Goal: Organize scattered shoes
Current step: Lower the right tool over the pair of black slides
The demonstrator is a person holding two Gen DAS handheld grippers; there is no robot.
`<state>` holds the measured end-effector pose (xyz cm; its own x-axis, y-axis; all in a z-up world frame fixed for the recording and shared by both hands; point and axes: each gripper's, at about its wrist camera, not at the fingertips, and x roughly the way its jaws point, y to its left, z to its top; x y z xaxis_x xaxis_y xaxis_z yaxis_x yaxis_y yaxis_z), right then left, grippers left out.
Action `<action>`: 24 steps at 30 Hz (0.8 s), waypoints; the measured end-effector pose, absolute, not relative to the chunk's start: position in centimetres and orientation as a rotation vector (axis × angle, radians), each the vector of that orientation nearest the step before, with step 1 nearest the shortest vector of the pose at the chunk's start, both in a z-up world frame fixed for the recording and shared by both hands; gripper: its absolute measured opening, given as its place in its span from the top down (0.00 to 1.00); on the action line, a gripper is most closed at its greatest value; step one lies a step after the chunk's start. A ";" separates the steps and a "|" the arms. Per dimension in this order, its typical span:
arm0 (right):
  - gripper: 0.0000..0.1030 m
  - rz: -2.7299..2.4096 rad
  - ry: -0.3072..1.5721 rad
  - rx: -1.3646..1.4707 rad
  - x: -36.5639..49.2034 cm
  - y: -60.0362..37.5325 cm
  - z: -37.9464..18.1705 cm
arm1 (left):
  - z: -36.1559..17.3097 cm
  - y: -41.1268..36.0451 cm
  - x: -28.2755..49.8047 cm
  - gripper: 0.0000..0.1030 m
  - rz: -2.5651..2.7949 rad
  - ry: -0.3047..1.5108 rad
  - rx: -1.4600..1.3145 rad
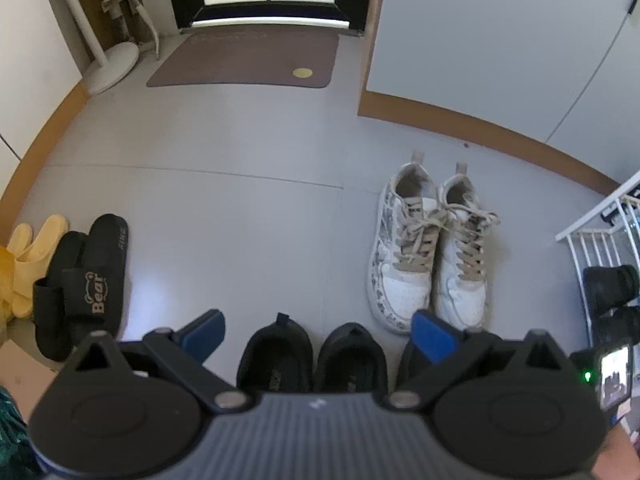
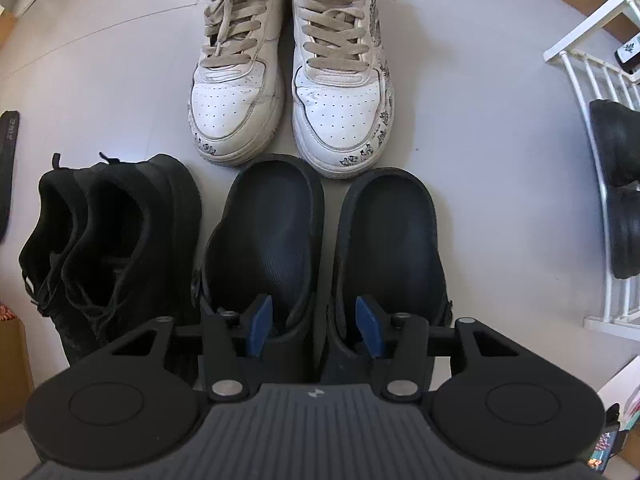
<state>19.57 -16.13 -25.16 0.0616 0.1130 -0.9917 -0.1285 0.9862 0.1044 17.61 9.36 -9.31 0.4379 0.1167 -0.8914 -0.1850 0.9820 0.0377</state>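
Observation:
My right gripper (image 2: pixel 314 312) points straight down over a pair of dark navy clogs (image 2: pixel 268 232). One blue pad sits inside each clog, and the two neighbouring inner walls stand between the pads. I see a gap between pads and walls, so it is open. A pair of black sneakers (image 2: pixel 112 240) stands left of the clogs. White lace-up sneakers (image 2: pixel 288 80) stand side by side beyond them. My left gripper (image 1: pixel 316 324) hangs wide open above the black sneakers (image 1: pixel 312 360), holding nothing. The white sneakers (image 1: pixel 428 248) lie ahead to its right.
Black "Bear" slides (image 1: pixel 84 280) and yellow slippers (image 1: pixel 32 252) lie by the left wall. A white shoe rack (image 2: pixel 600 160) at the right holds a black shoe (image 2: pixel 616 188). A brown doormat (image 1: pixel 244 60) and a fan stand (image 1: pixel 108 64) are near the door.

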 end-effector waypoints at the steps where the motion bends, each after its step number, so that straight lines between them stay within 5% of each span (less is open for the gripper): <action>1: 0.54 0.183 1.501 -0.009 19.7 -16.2 -25.5 | -9.3 9.3 17.7 0.02 0.186 1.103 -0.067; 19: 0.55 0.171 1.556 -0.079 19.3 -15.4 -30.3 | -9.3 7.7 18.0 0.02 0.152 1.092 -0.043; 24: 0.72 0.179 1.566 -0.046 19.1 -15.7 -30.8 | -9.2 7.5 18.0 0.02 0.142 1.092 -0.034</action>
